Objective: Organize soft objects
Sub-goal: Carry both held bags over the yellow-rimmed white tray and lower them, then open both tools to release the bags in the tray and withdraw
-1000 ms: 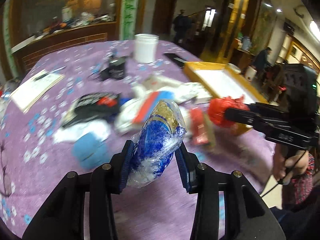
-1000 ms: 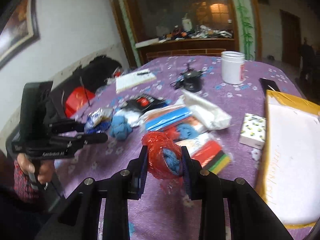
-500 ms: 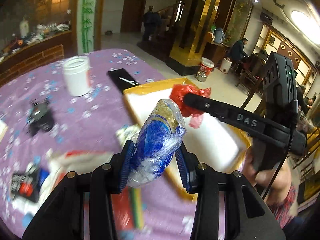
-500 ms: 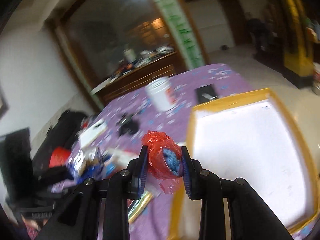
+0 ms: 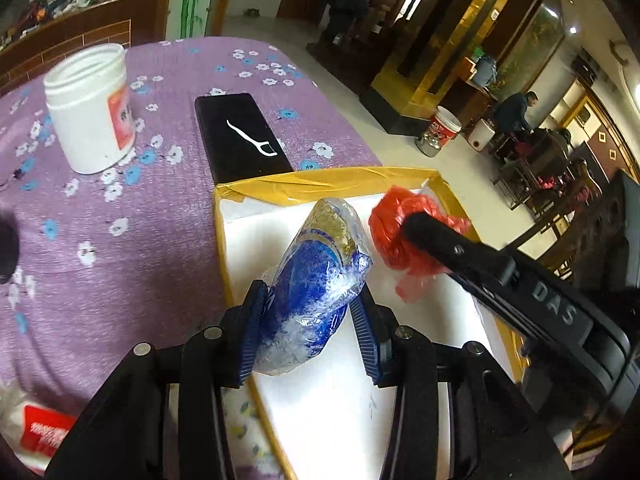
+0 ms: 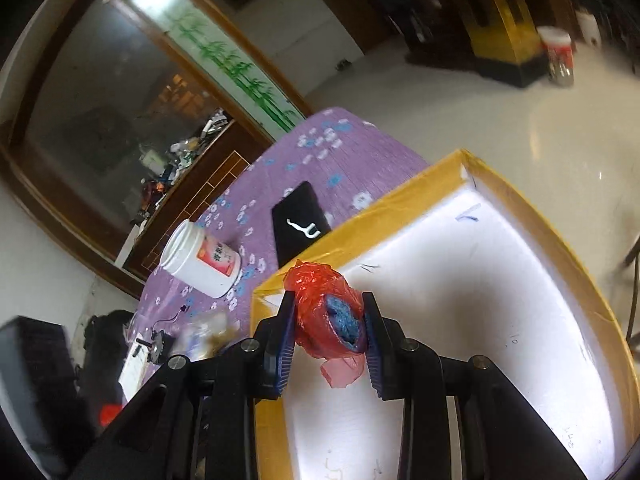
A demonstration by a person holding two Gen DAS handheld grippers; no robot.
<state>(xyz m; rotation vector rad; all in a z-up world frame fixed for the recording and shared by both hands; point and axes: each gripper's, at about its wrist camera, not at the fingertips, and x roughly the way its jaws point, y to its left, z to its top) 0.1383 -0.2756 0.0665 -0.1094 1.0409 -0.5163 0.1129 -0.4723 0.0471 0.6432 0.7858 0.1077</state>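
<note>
Blue-white bagged bundle, clamped in left tongs, now hangs over the white tray near its left edge; 1 s ago over bench clutter. Red-bagged blue wad, clamped in right tongs, also now over tray, at its far-left corner.

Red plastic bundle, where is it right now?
The red plastic bundle is clamped in the right gripper, held over the white tray with the yellow taped rim, just right of the blue-and-clear bag in the left gripper.
</note>
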